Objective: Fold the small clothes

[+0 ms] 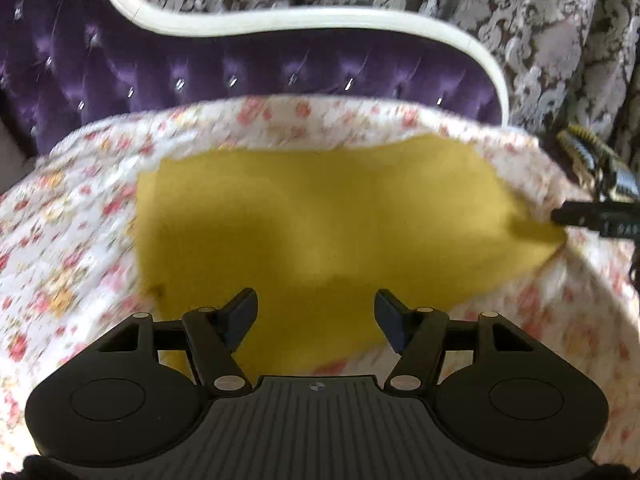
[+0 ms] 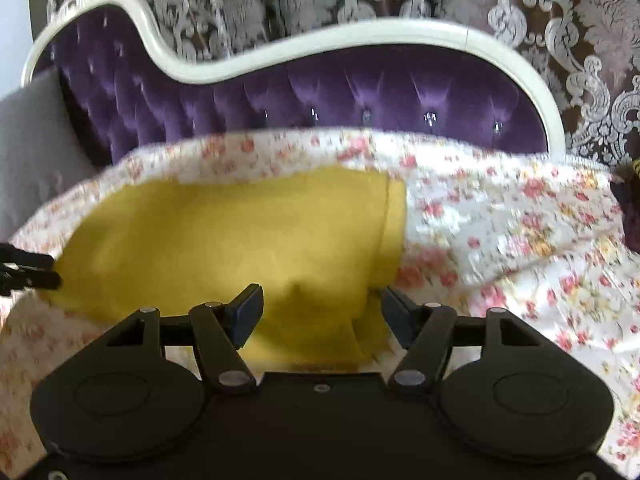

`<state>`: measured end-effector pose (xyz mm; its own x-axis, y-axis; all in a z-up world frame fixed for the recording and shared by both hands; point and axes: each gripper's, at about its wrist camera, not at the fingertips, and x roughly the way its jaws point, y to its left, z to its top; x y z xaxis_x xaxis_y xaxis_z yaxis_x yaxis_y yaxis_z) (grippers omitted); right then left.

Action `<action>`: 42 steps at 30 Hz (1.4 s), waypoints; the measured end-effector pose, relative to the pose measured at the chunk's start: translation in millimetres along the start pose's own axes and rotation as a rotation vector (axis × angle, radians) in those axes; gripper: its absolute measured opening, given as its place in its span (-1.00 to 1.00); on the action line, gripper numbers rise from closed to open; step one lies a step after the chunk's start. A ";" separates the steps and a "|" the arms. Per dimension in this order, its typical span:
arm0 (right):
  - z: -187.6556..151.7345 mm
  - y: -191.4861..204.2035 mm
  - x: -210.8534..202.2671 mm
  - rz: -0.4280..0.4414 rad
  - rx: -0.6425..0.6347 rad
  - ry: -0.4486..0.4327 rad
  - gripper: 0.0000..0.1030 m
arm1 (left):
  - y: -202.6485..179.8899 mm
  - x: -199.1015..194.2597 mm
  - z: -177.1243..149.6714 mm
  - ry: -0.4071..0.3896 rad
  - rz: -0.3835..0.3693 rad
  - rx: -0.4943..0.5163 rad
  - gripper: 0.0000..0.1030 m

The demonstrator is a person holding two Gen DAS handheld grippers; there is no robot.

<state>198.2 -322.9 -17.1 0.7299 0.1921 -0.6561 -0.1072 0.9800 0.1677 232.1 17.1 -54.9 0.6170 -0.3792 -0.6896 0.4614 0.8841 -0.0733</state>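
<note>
Both grippers [image 1: 316, 312] [image 2: 322, 312] agape, empty

Mustard-yellow garment [image 1: 320, 220], pink-flowered white bedspread [image 1: 72, 216], purple tufted headboard [image 1: 160, 72].

The mustard-yellow knitted garment [image 1: 320, 220] lies spread on the white quilted bedspread with small red flowers [image 1: 72, 216]. Behind the bedspread stands the purple tufted velvet headboard with a cream curved frame [image 2: 360, 92], and behind that hangs the brown-and-silver damask curtain [image 2: 560, 20].
</note>
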 end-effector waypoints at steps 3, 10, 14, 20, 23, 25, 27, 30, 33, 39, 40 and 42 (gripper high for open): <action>2.2 9.2 10.7 -0.009 0.004 -0.005 0.36 | -24.5 15.1 12.0 -0.028 -0.029 -0.011 0.23; -20.9 36.7 31.6 -0.073 -0.119 0.097 0.41 | -74.3 59.0 -4.7 0.075 -0.086 0.049 0.39; -29.6 31.1 19.7 -0.078 -0.093 0.082 0.47 | -89.3 51.7 -23.9 0.028 -0.046 0.122 0.50; -31.8 30.7 16.0 -0.080 -0.077 0.081 0.60 | -90.6 49.4 -25.2 0.011 -0.055 0.096 0.66; -34.4 27.7 20.9 -0.076 -0.040 0.143 0.99 | -95.9 49.5 -29.3 -0.002 -0.075 0.085 0.94; -35.8 23.6 17.7 -0.068 -0.018 0.123 0.98 | -100.2 47.2 -34.7 -0.018 -0.061 0.105 0.96; -37.6 22.0 12.9 -0.064 0.002 0.110 0.99 | -101.4 44.1 -38.1 -0.023 -0.066 0.110 0.95; -40.6 18.8 10.8 -0.055 0.026 0.142 0.99 | -102.1 39.5 -39.8 -0.008 -0.085 0.119 0.95; -40.9 12.3 7.1 -0.023 0.046 0.159 0.99 | -101.6 35.0 -39.1 0.017 -0.105 0.120 0.94; -42.3 -0.1 -0.4 0.046 0.104 0.157 0.99 | -84.9 23.0 -16.9 0.085 -0.179 -0.069 0.71; -42.2 -3.1 -1.8 0.060 0.122 0.158 0.99 | -82.3 19.6 -8.7 0.068 -0.176 -0.093 0.71; -41.1 -9.1 -4.3 0.086 0.158 0.163 0.99 | -79.1 14.3 11.0 0.017 -0.139 -0.110 0.71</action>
<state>168.2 -330.5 -46.0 0.6027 0.2928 -0.7423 -0.0482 0.9419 0.3324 211.4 -61.2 -51.0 0.5404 -0.4960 -0.6796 0.4688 0.8483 -0.2464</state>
